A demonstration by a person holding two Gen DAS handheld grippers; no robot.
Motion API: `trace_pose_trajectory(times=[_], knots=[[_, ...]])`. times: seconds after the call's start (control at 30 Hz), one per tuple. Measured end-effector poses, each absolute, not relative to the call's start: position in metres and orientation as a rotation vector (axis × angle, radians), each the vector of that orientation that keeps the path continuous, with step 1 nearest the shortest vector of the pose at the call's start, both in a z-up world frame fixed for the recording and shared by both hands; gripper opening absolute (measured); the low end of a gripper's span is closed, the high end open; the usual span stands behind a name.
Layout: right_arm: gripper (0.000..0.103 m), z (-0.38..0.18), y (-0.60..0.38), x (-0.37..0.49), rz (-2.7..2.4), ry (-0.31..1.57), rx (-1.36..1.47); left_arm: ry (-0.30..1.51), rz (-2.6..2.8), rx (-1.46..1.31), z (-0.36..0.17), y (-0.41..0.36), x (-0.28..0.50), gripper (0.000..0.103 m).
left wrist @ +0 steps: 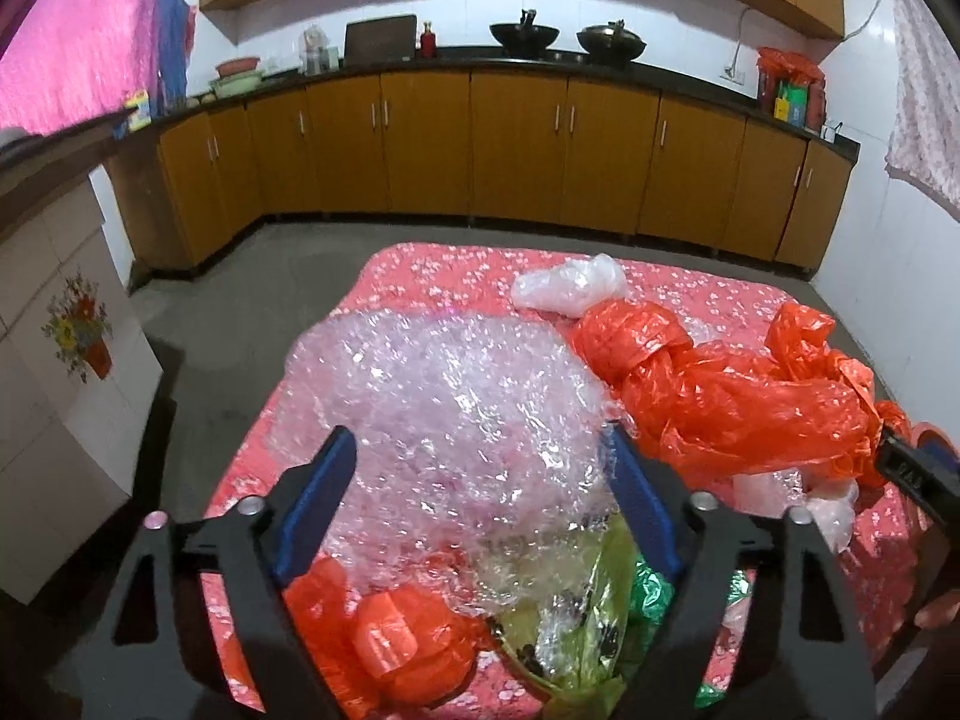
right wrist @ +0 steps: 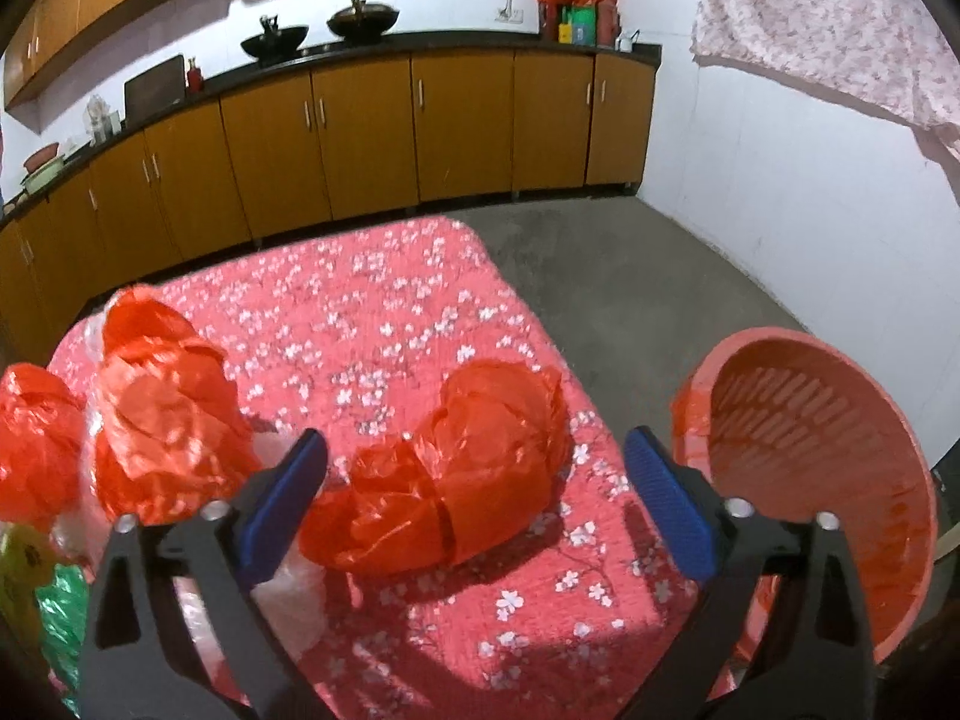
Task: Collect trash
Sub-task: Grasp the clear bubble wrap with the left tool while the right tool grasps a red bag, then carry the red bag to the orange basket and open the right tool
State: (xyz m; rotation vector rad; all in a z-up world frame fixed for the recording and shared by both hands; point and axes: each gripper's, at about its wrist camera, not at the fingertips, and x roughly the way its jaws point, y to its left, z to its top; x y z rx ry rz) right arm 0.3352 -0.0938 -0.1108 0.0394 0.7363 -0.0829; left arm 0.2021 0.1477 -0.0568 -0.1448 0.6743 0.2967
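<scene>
A table (right wrist: pixel 384 300) covered in a red flowered cloth is used here as the landmark. On its left part, a large wad of clear bubble wrap (left wrist: pixel 456 396) is straddled by the left gripper (left wrist: pixel 480 450); the blue pads (left wrist: pixel 318 498) are seen at either flank of the wad, the right one touching its edge, but it cannot be told whether the wad is actually pressed. Below the wad, at the table's near edge, a small red bag (left wrist: pixel 372 642), a yellow-green bag (left wrist: pixel 576 630) and a scrap of green plastic (left wrist: pixel 654 594) are piled together. Toward the table's far side a small clear bag (left wrist: pixel 570 288) is laid, and just beside it a long crumpled red bag (left wrist: pixel 720 396) is stretched across the table's middle. Near the table's right side, the right gripper (right wrist: pixel 477 468) is held wide apart over a knotted red bag (right wrist: pixel 456 480), which lies flat on the cloth between the pads without being touched by them. Left of that bag on the table, another red bag (right wrist: pixel 162 408) is heaped. Off the table's right edge, a slotted pink basket (right wrist: pixel 840 450) is seen tilted, its mouth turned toward the table, just beside the right pad (right wrist: pixel 672 510).
</scene>
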Motion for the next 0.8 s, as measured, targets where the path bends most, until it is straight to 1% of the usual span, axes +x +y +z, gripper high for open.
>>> trace_pose_trajectory(times=[0.03,0.07,0.1,0.13,0.2,0.3,0.37,0.5,0.8], knots=[[0.088,-0.114,-0.095,0.336,-0.074,0.749,0.039,0.681,0.285,-0.156,-0.058,0.149,0.202,0.070],[0.082,-0.116,-0.096,0.336,-0.069,0.756,0.039,0.686,0.275,-0.165,-0.058,0.150,0.203,0.064],[0.076,-0.118,-0.098,0.336,-0.061,0.766,0.044,0.690,0.265,-0.172,-0.059,0.150,0.203,0.060],[0.072,-0.120,-0.099,0.336,-0.053,0.775,0.051,0.691,0.252,-0.179,-0.059,0.150,0.203,0.052],[0.058,-0.123,-0.100,0.335,-0.038,0.790,0.069,0.690,0.235,-0.183,-0.058,0.150,0.202,0.039],[0.050,-0.123,-0.102,0.333,-0.027,0.789,0.074,0.675,0.203,-0.186,-0.055,0.149,0.198,0.025],[0.046,-0.122,-0.102,0.331,-0.016,0.789,0.069,0.659,0.190,-0.187,-0.051,0.148,0.197,0.020],[0.043,-0.121,-0.102,0.324,0.006,0.783,0.060,0.613,0.165,-0.186,-0.038,0.147,0.188,0.015],[0.043,-0.095,-0.105,0.294,0.046,0.719,0.047,0.524,0.124,-0.198,-0.003,0.148,0.171,0.014]])
